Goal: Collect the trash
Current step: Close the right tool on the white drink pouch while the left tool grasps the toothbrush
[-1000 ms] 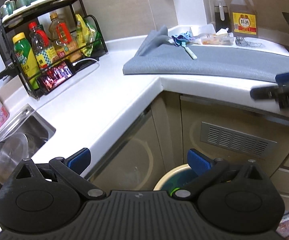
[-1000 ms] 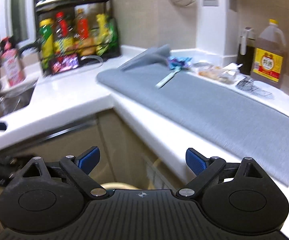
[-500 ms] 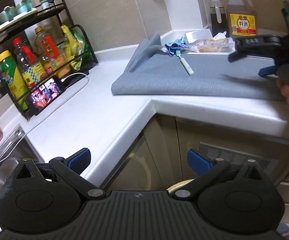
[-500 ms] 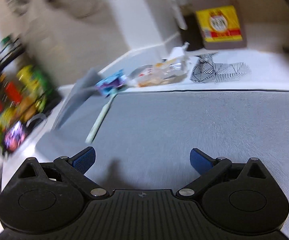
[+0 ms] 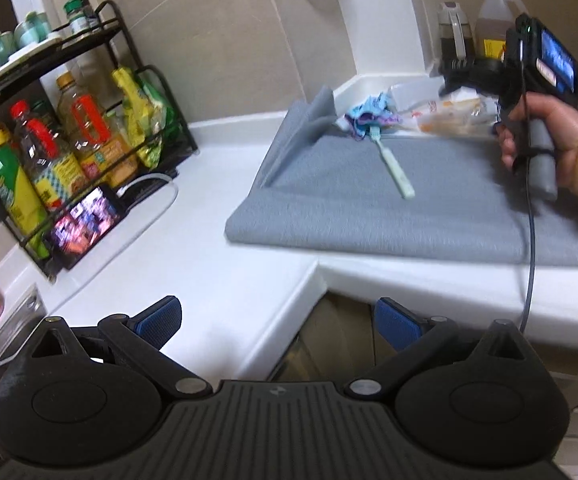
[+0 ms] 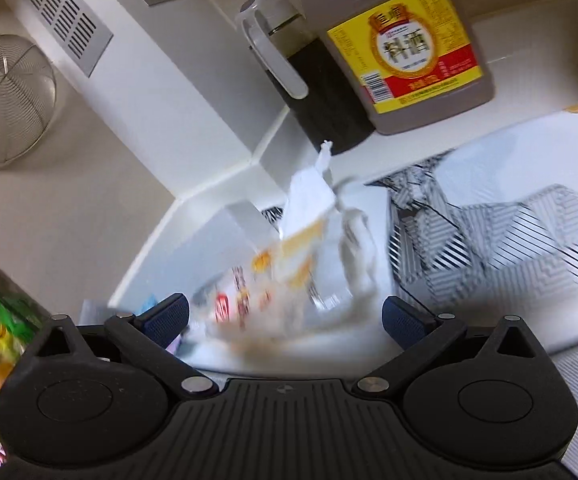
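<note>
Early in the collecting: nothing picked up yet. Right tool (image 6: 285,316) at the crumpled clear wrapper (image 6: 289,264), jaws wide but just been closing, wrapper between them, not yet pinched. Left tool (image 5: 275,318) wide and empty, well short of the grey mat (image 5: 389,208). Left to gather around that mat: one clear wrapper, one blue-purple wrapper (image 5: 371,118), one toothbrush (image 5: 393,164), one striped wrapper (image 6: 489,232) beyond.

Yellow label on brown jug (image 6: 405,52) reading 料酒, smaller print too small to read
</note>
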Demonstrator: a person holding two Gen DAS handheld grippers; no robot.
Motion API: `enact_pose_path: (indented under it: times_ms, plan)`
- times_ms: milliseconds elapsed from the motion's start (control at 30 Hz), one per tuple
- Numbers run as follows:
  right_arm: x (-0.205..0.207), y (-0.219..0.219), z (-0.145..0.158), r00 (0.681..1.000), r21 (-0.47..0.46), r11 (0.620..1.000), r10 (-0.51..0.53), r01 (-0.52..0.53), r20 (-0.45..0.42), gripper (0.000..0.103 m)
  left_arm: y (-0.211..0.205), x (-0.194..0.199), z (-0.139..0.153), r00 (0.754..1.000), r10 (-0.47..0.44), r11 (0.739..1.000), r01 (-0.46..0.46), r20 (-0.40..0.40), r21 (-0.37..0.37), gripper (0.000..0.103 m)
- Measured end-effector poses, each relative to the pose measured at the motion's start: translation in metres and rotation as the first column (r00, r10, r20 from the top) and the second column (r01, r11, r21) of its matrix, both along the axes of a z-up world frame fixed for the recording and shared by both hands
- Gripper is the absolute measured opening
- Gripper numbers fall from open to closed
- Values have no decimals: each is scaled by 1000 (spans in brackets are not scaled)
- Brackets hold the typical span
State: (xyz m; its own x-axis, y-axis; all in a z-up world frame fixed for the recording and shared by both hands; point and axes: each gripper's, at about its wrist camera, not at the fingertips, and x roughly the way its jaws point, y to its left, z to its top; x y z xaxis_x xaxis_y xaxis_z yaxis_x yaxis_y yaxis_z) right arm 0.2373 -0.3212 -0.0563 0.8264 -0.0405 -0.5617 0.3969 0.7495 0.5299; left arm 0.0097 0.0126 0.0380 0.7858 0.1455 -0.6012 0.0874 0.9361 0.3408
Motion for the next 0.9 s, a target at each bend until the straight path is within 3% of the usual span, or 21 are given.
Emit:
enact_pose_path:
  times_ms: [33, 100, 333, 433, 533, 767, 900]
  plan:
    - [2, -2, -3, 1000, 1, 1000, 14, -14, -7, 43, -4, 7, 2, 1000, -10, 1000, 10, 8, -3, 103]
    - [-4, -9, -9, 999, 53, 998, 36, -36, -1, 34, -13, 21, 5, 999, -35, 999, 35, 27, -11, 103]
    - [-91, -18, 4, 993, -17, 997, 80, -79, 90, 28, -56, 95, 0, 991, -130, 988, 131, 22, -86, 103]
    - [-117, -27, -1, 989, 0, 998, 57, -57, 133, 27, -79, 128, -13, 985, -172, 982, 171, -4, -86, 103]
    - [-116, -39, -8, 989, 72, 995, 61, -71, 133, 26, -97, 158, -26, 981, -185, 980, 180, -56, -81, 103]
    - [-111, -38, -9, 991, 85, 994, 62, -72, 118, 26, -102, 205, -48, 982, -133, 987, 119, -134, -109, 103]
    - [-109, -40, -11, 992, 97, 993, 55, -66, 112, 27, -94, 224, -52, 981, -109, 978, 77, -162, -192, 103]
